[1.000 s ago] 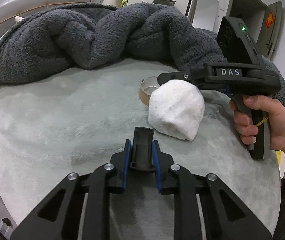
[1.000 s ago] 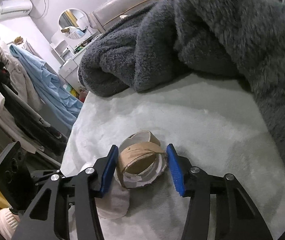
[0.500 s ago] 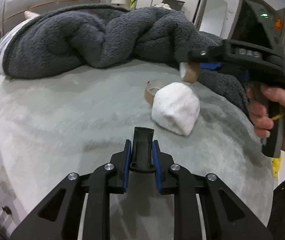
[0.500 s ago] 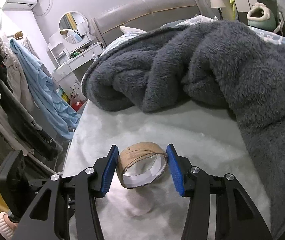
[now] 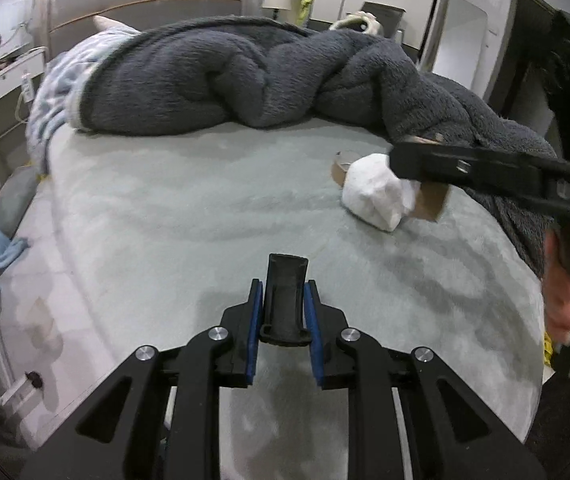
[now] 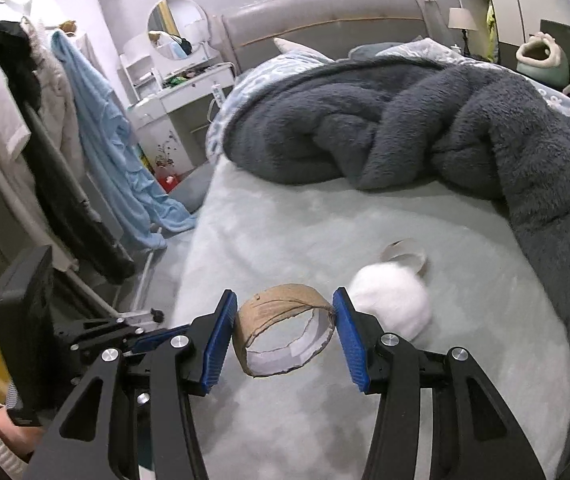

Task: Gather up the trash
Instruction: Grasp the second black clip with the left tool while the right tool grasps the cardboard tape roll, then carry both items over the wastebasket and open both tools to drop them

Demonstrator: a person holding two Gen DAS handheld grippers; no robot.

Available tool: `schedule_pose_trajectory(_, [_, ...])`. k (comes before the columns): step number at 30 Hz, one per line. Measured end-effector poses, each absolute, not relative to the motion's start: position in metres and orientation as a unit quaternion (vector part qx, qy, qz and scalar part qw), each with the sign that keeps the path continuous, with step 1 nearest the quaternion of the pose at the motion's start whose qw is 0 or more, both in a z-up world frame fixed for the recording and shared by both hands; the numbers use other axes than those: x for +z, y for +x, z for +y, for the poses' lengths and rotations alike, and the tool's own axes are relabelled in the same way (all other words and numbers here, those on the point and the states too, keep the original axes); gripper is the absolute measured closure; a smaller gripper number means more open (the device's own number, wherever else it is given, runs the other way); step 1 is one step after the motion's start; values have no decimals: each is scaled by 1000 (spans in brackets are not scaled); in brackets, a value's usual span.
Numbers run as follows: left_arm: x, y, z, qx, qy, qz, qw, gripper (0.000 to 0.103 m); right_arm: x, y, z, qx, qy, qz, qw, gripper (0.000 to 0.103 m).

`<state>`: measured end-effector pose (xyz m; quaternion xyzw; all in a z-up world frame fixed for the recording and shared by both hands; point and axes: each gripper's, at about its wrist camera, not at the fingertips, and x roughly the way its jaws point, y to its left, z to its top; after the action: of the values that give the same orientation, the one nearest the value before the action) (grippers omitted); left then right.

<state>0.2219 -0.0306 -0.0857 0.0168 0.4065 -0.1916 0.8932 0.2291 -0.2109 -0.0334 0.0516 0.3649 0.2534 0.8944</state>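
Note:
My right gripper (image 6: 283,332) is shut on a brown cardboard tape ring (image 6: 281,312), held off the bed; the ring (image 5: 431,200) also shows under that gripper in the left wrist view. On the grey-green bed cover lies a white crumpled wad (image 6: 393,300) (image 5: 373,190), with a second cardboard ring (image 6: 405,254) (image 5: 341,166) just behind it. My left gripper (image 5: 283,304) is shut on a black plastic handle-like piece (image 5: 285,292), above the bed's near part.
A dark grey fleece blanket (image 5: 245,80) is heaped across the far side of the bed (image 5: 165,208) and down its right. A padded headboard (image 6: 325,20) stands behind. Clothes (image 6: 97,128) hang left of the bed, beside a dresser with a round mirror (image 6: 177,28).
The right gripper has lifted the cardboard ring off the bed, up and away from the white wad. Both grippers have drawn back, so more of the bed shows.

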Motion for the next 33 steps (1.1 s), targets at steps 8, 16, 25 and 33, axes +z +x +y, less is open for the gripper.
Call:
schedule_pose_trajectory(8, [-74,176,2,-137,0,396,908,81,-14,183,-186,277,39,351,894,53])
schedule_pose_trajectory(16, [-73,147,37,-98,-12,393,914,81,0,157,-161,297,27,343,891,53])
schedule_pose_trajectory(25, [-103,136,82,-63,-16,427,902,81,0,138,-110,330,-6,342,880,53])
schedule_pose_trajectory(33, [-137,127,126,-37,-53,484,873,80,-12,137,-69,354,-33,354,865,53])
